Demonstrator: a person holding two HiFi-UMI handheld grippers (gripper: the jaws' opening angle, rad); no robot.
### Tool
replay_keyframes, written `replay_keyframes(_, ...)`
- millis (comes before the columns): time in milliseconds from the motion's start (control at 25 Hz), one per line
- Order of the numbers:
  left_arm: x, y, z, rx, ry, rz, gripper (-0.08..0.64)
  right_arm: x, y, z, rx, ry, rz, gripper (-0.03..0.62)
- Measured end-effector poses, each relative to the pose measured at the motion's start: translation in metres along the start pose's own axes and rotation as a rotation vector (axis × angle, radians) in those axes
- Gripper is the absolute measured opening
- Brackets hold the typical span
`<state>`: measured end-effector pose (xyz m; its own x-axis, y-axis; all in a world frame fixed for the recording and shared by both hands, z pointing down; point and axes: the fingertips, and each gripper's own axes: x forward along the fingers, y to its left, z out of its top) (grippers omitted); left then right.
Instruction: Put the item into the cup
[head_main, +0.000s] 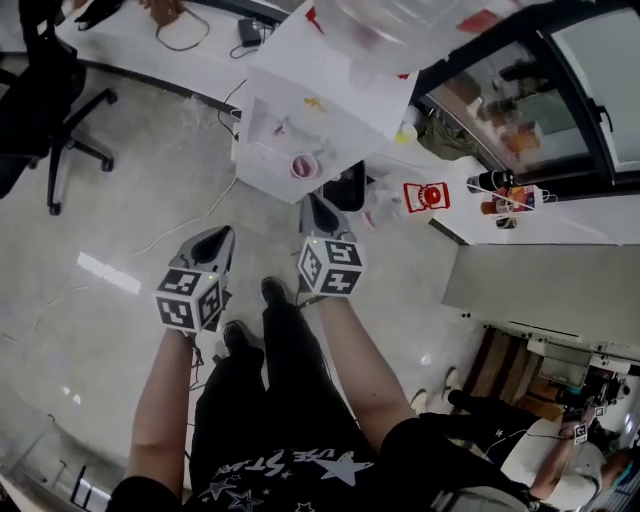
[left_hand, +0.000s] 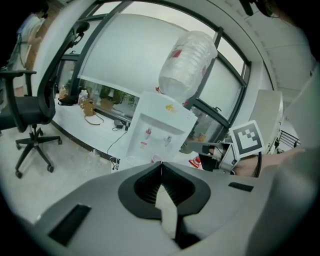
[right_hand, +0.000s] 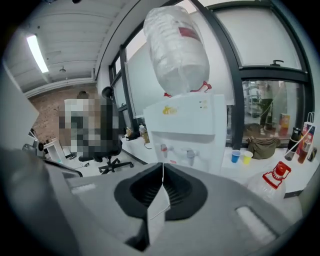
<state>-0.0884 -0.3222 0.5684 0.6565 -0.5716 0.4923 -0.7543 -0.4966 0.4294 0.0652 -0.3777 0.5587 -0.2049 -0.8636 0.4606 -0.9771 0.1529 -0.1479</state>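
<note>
Both bare forearms reach forward and down, side by side. The left gripper has its jaws pressed together with nothing between them. The right gripper is the same, closed and empty. A pink cup sits in the tray recess of the water dispenser, just ahead of the right gripper. Can't tell which thing is the item. A water jug stands on top of the dispenser. A red-capped bottle is to its right, and an office chair stands well to the left.
</note>
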Motion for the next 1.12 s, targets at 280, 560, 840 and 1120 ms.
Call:
replay_keyframes(280,-0.058,-0.036,0.003,0.05,-0.021,-0.057,0.008,-0.085,0.052,0.001,-0.07,-0.002,0.008,0.003)
replay_keyframes(560,-0.094,-0.061,-0.025,0.02,0.014,-0.064,0.009,-0.147,0.058,-0.017,-0.022,0.035,0.014,0.003)
replay_keyframes(840,-0.114,-0.091,-0.04,0.021,0.017,-0.058,0.008,-0.191,0.048,-0.029,-0.003,0.051,0.044,0.003)
replay_keyframes(1120,-0.133,-0.149,-0.062,0.038,-0.005,-0.041,0.009,-0.242,0.037,-0.042,0.008,0.031,0.099,0.002)
